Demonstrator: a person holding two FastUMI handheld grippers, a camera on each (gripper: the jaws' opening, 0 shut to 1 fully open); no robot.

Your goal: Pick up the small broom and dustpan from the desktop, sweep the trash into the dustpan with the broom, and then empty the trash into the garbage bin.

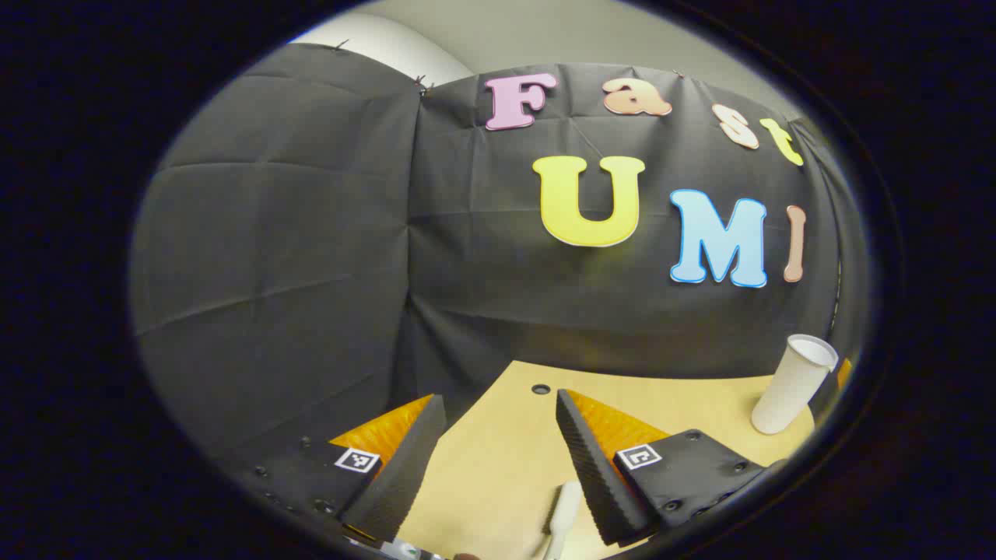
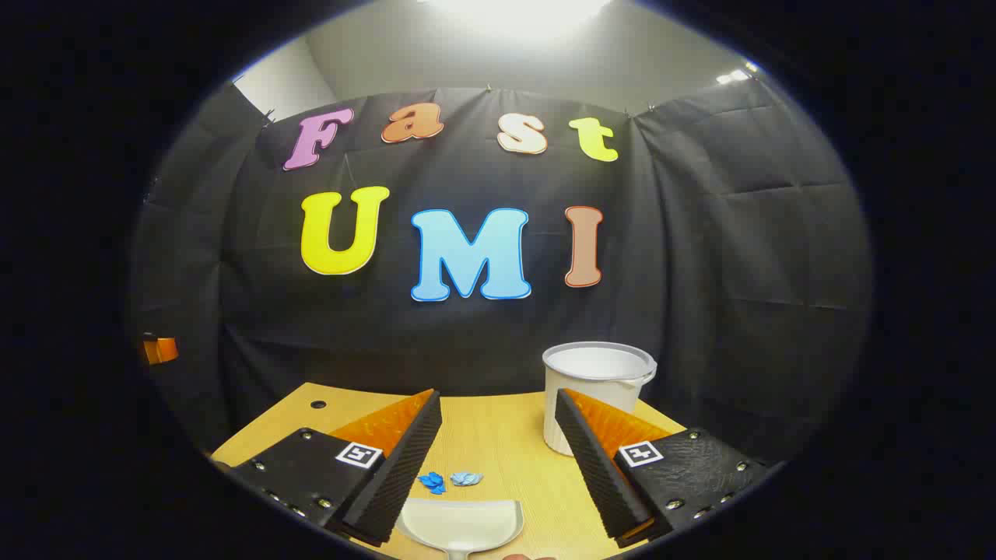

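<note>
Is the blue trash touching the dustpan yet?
Apart. The right gripper view shows a strip of bare table between the blue trash and the dustpan rim, in front of the open right claw.

Strong ceiling glare (image 2: 517, 14) whites out the top of the right gripper view; the left gripper view is dimmer. Fisheye bending curves both edges. Tabletop (image 2: 498, 443) evenly lit, shadows soft, focus sharp.
</note>
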